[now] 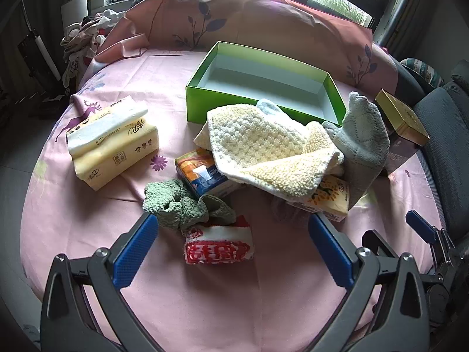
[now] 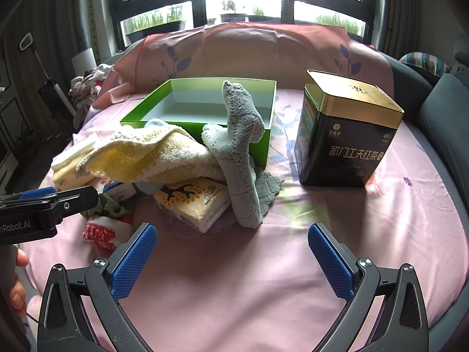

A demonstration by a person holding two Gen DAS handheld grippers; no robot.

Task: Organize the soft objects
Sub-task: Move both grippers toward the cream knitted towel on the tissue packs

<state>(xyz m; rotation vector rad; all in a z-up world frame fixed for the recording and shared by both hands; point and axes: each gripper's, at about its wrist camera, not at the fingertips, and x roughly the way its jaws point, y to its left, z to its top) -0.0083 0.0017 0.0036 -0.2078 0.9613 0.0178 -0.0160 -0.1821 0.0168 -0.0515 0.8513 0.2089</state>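
Left claw (image 1: 231, 252) released, hovering over red-and-white cloth (image 1: 218, 245) near front edge of bench (image 1: 205, 308); right claw (image 2: 231, 252) released, nothing between pads; cream towel (image 1: 263, 152) and grey towel (image 2: 243, 158) heaped on tissue packs mid-bench, touching front wall of empty green box (image 1: 202, 102); tea tin (image 2: 346, 135) toward right edge.
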